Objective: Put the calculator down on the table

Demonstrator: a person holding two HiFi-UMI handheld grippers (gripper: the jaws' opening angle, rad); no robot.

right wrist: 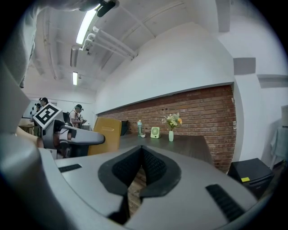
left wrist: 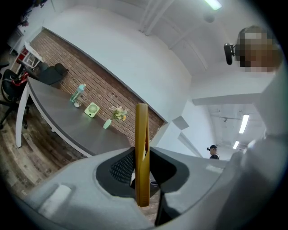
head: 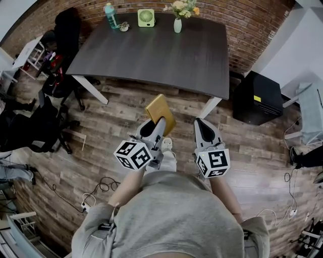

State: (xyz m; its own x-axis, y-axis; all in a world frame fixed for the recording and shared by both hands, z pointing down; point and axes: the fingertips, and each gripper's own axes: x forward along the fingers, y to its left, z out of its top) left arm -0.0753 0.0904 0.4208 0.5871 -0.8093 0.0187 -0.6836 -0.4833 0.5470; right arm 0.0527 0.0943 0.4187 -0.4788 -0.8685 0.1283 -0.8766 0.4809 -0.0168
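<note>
A flat yellow calculator (head: 160,111) stands on edge between the jaws of my left gripper (head: 158,124), which is shut on it, over the wooden floor in front of the table. In the left gripper view the calculator (left wrist: 142,134) shows edge-on, rising upright from between the pads. My right gripper (head: 200,123) is level beside it on the right, its pads (right wrist: 150,164) together with nothing between them. From the right gripper view the calculator (right wrist: 105,134) is at the left. The dark grey table (head: 151,53) lies ahead of both grippers.
Along the table's far edge stand a bottle (head: 110,15), a small green fan (head: 146,17) and a vase of flowers (head: 178,20), against a brick wall. Office chairs (head: 60,75) are at the left, a black cabinet (head: 260,98) at the right, and cables (head: 96,189) lie on the floor.
</note>
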